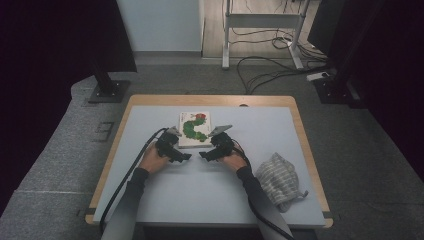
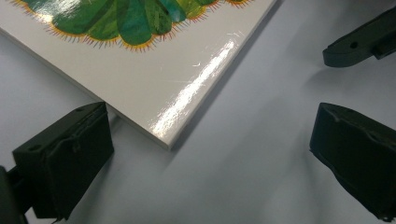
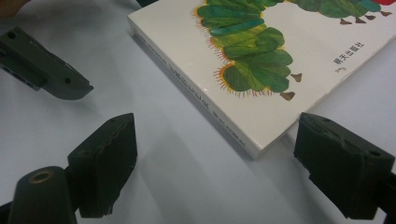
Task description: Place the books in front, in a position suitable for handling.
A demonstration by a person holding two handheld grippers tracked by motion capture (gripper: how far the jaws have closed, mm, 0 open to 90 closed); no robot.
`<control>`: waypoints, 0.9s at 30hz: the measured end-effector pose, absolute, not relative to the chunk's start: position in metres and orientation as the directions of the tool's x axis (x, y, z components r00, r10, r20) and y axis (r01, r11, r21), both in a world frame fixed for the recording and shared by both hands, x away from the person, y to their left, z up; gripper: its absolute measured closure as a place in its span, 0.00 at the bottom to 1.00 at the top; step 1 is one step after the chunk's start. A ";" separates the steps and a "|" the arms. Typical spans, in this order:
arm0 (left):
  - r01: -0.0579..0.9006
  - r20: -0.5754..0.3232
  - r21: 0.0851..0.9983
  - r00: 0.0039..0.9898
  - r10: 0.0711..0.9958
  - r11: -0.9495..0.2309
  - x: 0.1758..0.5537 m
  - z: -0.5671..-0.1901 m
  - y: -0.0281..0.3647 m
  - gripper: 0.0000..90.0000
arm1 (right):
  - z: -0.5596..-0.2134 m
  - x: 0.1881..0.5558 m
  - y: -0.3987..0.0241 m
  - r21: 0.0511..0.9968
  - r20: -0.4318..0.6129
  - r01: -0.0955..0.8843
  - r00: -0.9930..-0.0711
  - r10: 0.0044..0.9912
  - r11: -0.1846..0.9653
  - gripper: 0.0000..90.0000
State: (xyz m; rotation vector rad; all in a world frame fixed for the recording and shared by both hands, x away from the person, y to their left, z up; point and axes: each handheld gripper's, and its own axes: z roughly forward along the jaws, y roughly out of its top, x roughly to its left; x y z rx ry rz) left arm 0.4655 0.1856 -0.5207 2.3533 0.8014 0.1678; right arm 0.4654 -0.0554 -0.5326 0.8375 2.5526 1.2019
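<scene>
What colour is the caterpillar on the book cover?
Green caterpillar with a red head, clearest in the right gripper view.

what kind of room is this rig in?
Likely a lab or recording studio, not a home: dark curtains at the sides, loose cables across the grey carpet, a metal desk frame behind, and one work table holding a picture book.

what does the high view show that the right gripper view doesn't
The high view alone takes in the whole table, a striped grey cloth near its right edge, both of the person's forearms, and the floor with cables beyond. The right gripper view alone gives the close detail: printed characters on the book's cover beside the caterpillar's feet, lettering along the spine, and the right gripper with jaws open around the book's near corner. Both show the caterpillar book lying flat and the left gripper beside it.
</scene>
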 end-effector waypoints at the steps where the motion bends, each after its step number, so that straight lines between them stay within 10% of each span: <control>1: 0.504 -0.081 0.614 0.806 0.586 -0.608 0.465 -0.521 0.186 0.00 | -0.533 0.464 -0.056 0.756 0.055 0.403 -0.824 0.564 0.516 0.14; 27: 0.512 -0.106 0.624 0.804 0.585 -0.591 0.431 -0.521 0.183 0.00 | -0.531 0.422 -0.061 0.737 0.042 0.384 -0.847 0.529 0.556 0.14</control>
